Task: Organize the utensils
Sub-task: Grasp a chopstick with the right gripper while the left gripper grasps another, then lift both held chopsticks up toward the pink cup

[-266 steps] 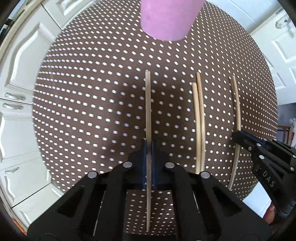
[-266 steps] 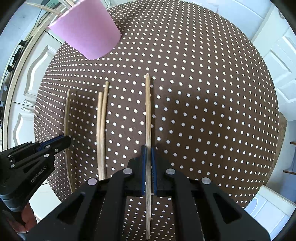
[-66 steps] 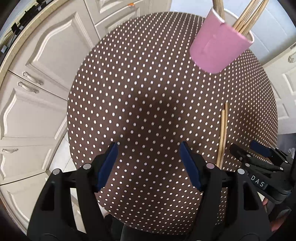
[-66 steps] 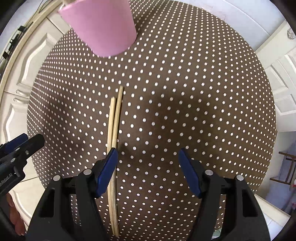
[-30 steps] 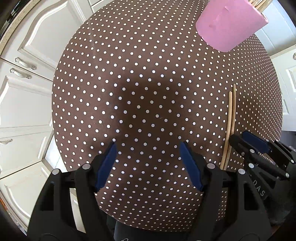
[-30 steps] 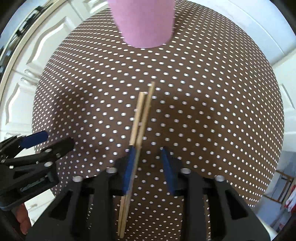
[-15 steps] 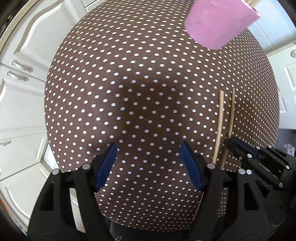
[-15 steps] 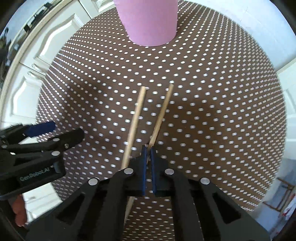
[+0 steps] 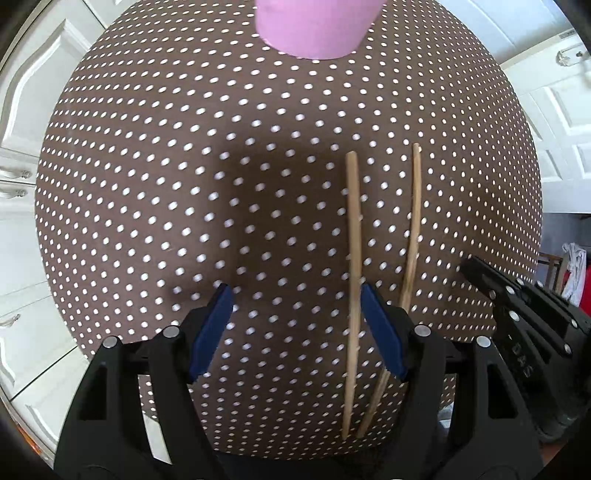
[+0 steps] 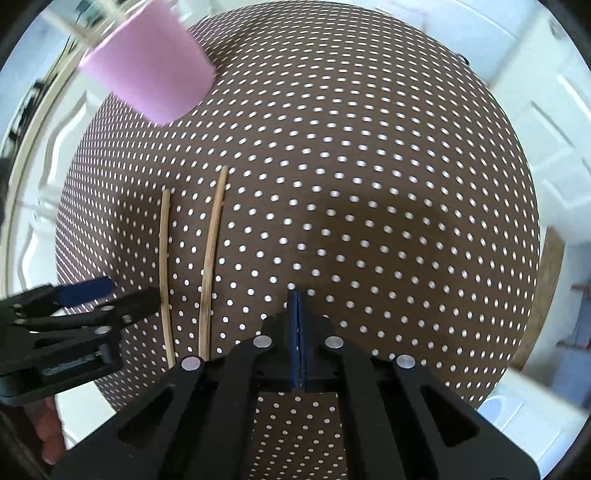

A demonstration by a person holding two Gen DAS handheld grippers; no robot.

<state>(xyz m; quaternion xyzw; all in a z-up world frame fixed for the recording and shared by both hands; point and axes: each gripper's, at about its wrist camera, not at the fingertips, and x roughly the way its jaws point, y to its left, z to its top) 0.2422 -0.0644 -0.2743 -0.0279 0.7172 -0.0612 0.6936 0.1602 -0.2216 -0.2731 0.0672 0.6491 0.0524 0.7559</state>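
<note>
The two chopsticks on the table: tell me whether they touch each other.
Apart. The right wrist view shows brown dotted cloth between the left chopstick and the right chopstick along all their visible length; their near ends are hidden.

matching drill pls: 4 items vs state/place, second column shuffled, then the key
Items:
1. left tongs
2. right tongs
3. pink cup
4. two chopsticks

States:
A. lying on the dotted tablecloth, fanned apart at the far ends
B. shut, nothing between the pads
C. open, one stick just inside the right pad
D. upright at the far side of the table

Pairs: 1-C, 2-B, 3-D, 4-A
</note>
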